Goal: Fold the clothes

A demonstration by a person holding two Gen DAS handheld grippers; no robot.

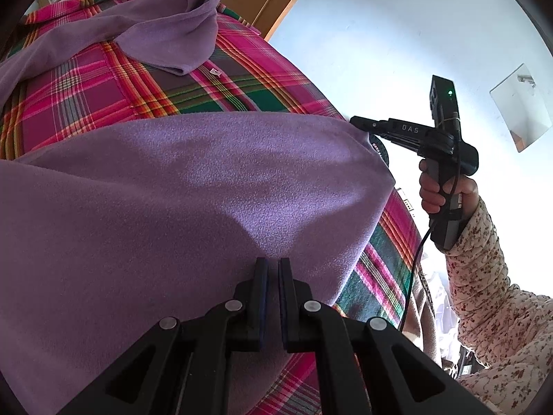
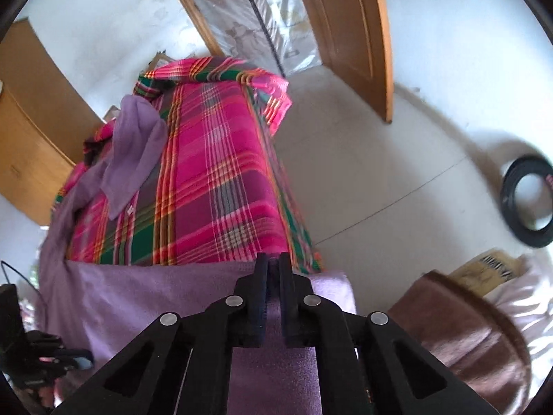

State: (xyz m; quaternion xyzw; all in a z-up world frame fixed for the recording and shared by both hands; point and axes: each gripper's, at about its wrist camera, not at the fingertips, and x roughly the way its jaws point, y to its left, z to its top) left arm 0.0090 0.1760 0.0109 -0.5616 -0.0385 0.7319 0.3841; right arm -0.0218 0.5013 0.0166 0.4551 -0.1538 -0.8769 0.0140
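A purple fleece garment [image 1: 172,190] lies across a bed with a pink and green plaid sheet [image 1: 103,93]. One sleeve [image 1: 166,34] rests crumpled at the far end. My left gripper [image 1: 273,266] is shut on the garment's near edge, with purple cloth pinched between its fingers. To the right, a hand in a floral sleeve holds my right gripper [image 1: 359,122], which grips the garment's corner. In the right wrist view, that right gripper [image 2: 273,263] is shut on the purple garment [image 2: 138,297], whose edge is stretched leftward above the plaid sheet [image 2: 214,180].
The bed's side drops to a pale floor [image 2: 380,190] on the right. A black ring [image 2: 528,200] lies on the floor, and a brown cloth [image 2: 466,328] is piled nearby. A wooden door [image 2: 349,27] stands open behind; a wooden cabinet [image 2: 27,138] is at the left.
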